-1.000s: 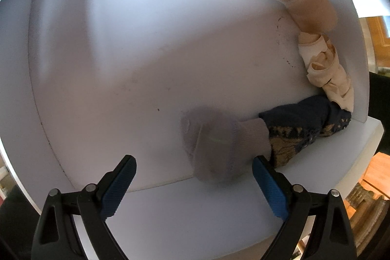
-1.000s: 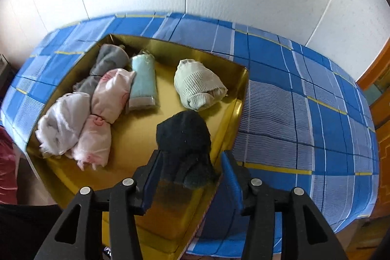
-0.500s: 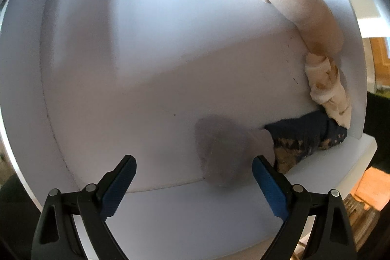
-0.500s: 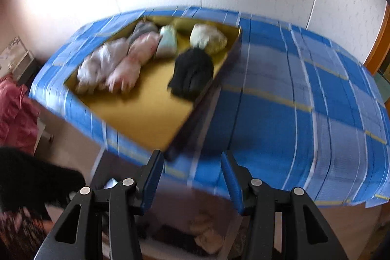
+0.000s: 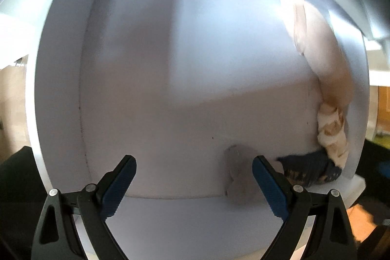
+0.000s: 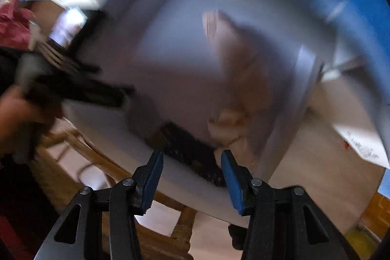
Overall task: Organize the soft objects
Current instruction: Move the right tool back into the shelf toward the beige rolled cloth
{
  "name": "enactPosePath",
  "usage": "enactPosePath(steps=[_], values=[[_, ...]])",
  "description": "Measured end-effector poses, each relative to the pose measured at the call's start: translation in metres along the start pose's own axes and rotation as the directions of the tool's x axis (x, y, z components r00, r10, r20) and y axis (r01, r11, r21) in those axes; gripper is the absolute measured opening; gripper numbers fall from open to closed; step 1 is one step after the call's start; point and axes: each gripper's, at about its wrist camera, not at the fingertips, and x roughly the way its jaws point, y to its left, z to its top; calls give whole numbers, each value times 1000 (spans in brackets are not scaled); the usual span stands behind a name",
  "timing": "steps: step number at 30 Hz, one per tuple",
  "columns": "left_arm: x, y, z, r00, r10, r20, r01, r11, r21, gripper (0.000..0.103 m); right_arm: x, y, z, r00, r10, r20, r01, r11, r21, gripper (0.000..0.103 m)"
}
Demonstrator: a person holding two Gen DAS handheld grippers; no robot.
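1. Looking down from the left wrist, a white box (image 5: 170, 65) with pale walls is seen, and soft things are gathered along its right side and near corner.
2. A long cream roll (image 5: 321, 50) is laid against the right wall, smooth and pale peach in tone.
3. Just below it, a crumpled cream bundle (image 5: 332, 135) is seen, folded in loose bands with tan shadows between them.
4. A dark sock (image 5: 309, 168), navy with a yellowish pattern on its lower part, is set in the near right corner, touching the bundle.
5. A grey sock (image 5: 240, 174) is placed just left of the dark one, soft and blurred in outline, partly hidden behind a blue pad.
6. The left gripper (image 5: 193, 184) is held wide apart above the box floor, with nothing between its fingers.
7. From the right wrist, the same box (image 6: 170, 60) is shown heavily blurred; the roll (image 6: 241, 60), the bundle (image 6: 229, 128) and the dark sock (image 6: 192, 152) are made out.
8. The right gripper (image 6: 192, 183) is spread partway, and nothing is clamped in it.
9. A hand (image 6: 22, 118) with the black left tool is seen at that view's left edge.
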Motion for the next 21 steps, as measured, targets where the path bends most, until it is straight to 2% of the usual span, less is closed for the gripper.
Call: enactPosePath(steps=[3, 7, 13, 15, 18, 21], values=[[1, 3, -4, 1000, 2, 2, -2, 1000, -22, 97, 32, -6, 7, 995, 44, -88, -39, 998, 50, 50], [3, 3, -7, 1000, 16, 4, -16, 999, -36, 97, 63, -11, 11, 983, 26, -180, -11, 996, 83, 50], [7, -1, -11, 1000, 25, 6, -25, 999, -48, 98, 101, -17, 7, 949, 66, -308, -26, 991, 132, 54], [4, -3, -8, 1000, 22, 7, -21, 998, -53, 98, 109, -17, 6, 946, 56, -320, -13, 991, 137, 54], [-2, 6, -12, 1000, 15, 16, -14, 998, -60, 98, 120, -16, 9, 942, 98, -322, -40, 982, 184, 55], [-10, 13, -13, 999, 12, 43, -8, 996, -89, 98, 126, -6, 18, 949, 116, -291, -61, 979, 193, 51]])
